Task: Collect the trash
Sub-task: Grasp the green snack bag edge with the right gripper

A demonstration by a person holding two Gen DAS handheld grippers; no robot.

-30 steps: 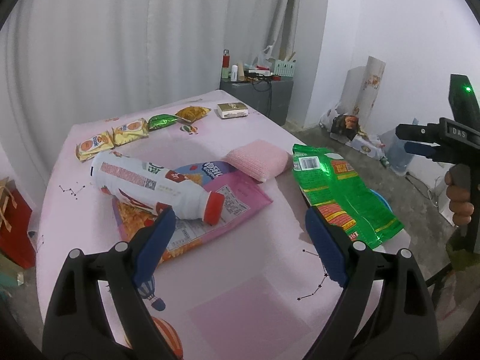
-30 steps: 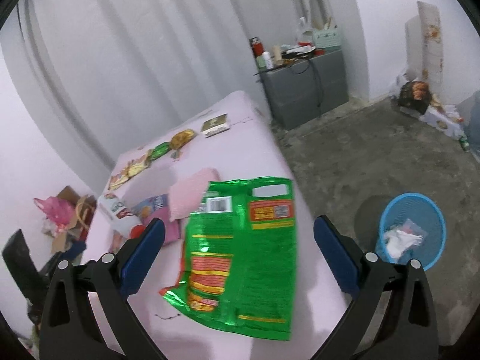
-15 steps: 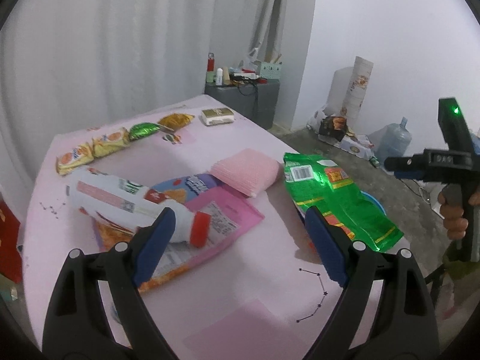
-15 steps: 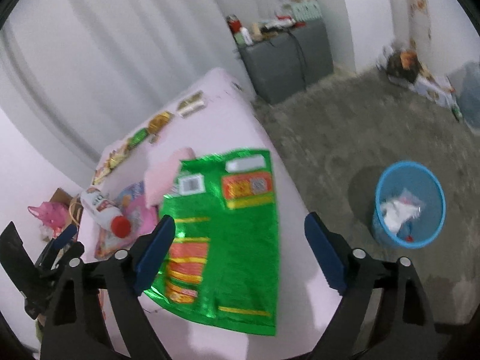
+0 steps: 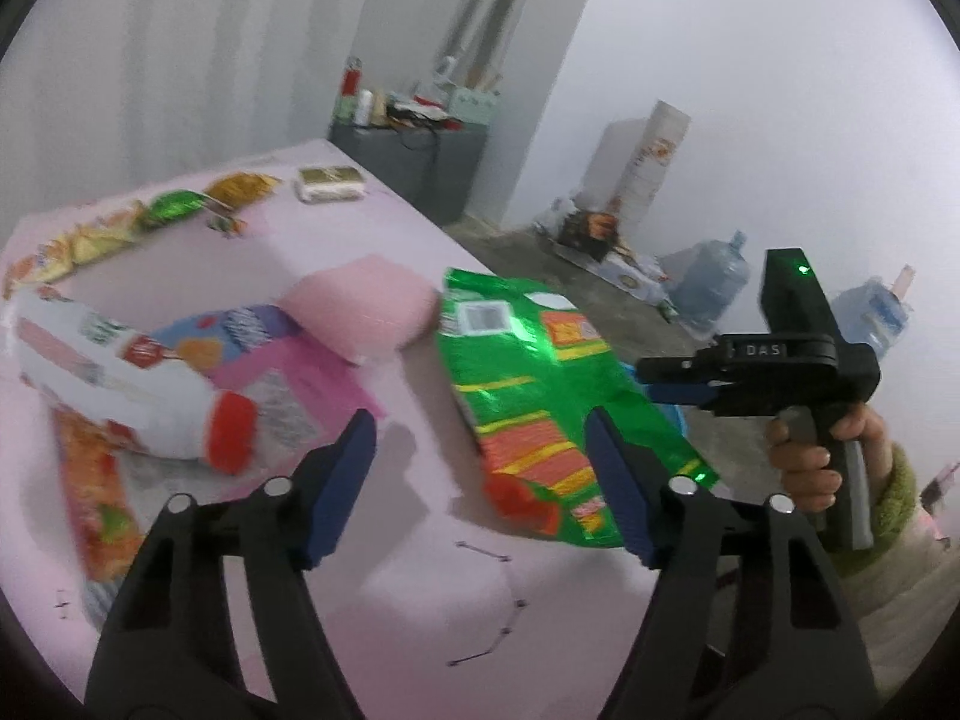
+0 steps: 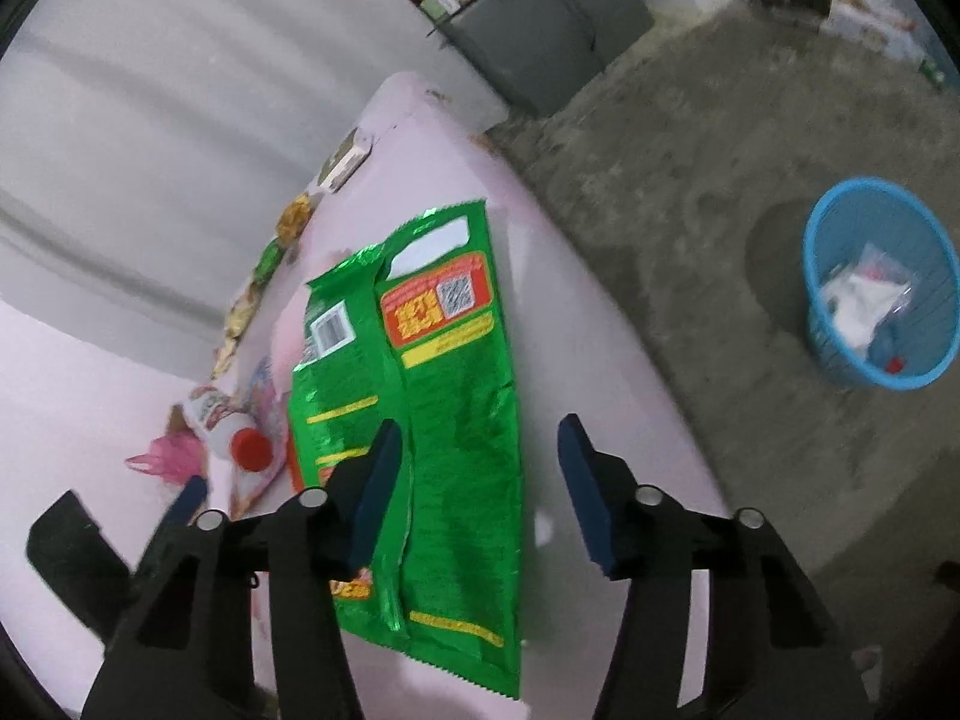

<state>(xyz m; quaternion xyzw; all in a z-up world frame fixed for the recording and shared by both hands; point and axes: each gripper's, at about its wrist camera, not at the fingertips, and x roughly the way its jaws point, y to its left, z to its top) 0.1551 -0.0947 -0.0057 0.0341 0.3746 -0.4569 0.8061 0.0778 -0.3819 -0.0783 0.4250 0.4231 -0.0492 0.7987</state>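
Hovering with fingers wide over the green snack bag (image 6: pixel 420 396), the right gripper (image 6: pixel 474 480) lines up for a pinch — the bag lies flat at the table (image 6: pixel 576 360) edge nearest the blue basket (image 6: pixel 879 282). Left gripper (image 5: pixel 480 480) waits, spread wide and empty, beside the bottle (image 5: pixel 120 378).
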